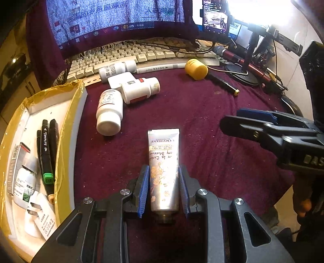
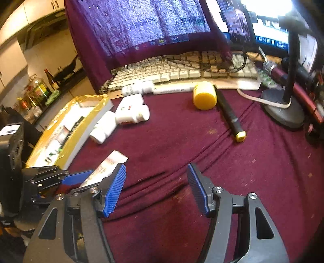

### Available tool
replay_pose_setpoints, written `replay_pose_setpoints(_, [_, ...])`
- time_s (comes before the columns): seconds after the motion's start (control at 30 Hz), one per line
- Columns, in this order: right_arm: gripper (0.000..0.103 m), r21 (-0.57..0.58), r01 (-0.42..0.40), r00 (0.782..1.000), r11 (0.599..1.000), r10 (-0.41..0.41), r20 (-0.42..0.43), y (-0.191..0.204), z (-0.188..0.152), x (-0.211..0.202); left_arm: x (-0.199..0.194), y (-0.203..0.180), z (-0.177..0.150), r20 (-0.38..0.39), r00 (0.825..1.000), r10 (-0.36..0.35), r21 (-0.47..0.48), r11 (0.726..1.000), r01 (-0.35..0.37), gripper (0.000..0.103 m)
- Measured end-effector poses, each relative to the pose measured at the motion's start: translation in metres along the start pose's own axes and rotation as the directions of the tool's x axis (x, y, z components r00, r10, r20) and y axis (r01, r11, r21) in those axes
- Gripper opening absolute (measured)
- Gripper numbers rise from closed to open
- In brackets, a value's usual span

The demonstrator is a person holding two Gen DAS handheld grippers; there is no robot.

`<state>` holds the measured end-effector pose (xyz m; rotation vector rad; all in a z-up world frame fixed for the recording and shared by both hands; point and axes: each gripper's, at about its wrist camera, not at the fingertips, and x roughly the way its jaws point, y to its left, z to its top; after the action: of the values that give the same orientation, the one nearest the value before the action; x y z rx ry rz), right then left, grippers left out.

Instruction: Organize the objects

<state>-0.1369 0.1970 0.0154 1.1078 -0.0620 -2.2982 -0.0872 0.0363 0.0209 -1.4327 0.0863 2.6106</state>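
You're at a home computer desk: a keyboard (image 1: 129,54) and monitor (image 1: 113,18) sit at the back of the surface (image 1: 202,113). Kitchen cabinets (image 2: 30,12) and bottles (image 2: 38,87) stand behind you.

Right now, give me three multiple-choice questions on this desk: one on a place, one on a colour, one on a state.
1. Where do the black markers lie?
A in the yellow-edged box
B on the keyboard
C under the monitor

2. What colour is the black pen's end cap?
A green
B yellow
C red

3. How is the left hand-held gripper?
A open, empty
B shut on the hand cream tube
C shut on a bottle

Key: 1 A, they rest inside the box; 2 B, its tip shows yellow; 3 B, both blue pads press the tube's sides.
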Motion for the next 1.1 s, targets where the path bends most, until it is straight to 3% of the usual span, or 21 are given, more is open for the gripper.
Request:
replay_pose_setpoints(0.53, [0.062, 0.012, -0.051, 0.999, 0.999, 0.051, -0.019, -0.005, 0.005, 0.014, 0.001, 0.0, 0.006, -0.026, 1.0, -0.003, -0.032, 0.999, 0.002, 0.025])
replay_pose_setpoints(1.1, [0.062, 0.019, -0.11, 0.994, 0.994, 0.111, -0.015, -0.009, 0.006, 0.015, 0.004, -0.011, 0.013, -0.05, 0.998, 0.04, -0.018, 0.999, -0.041, 0.025])
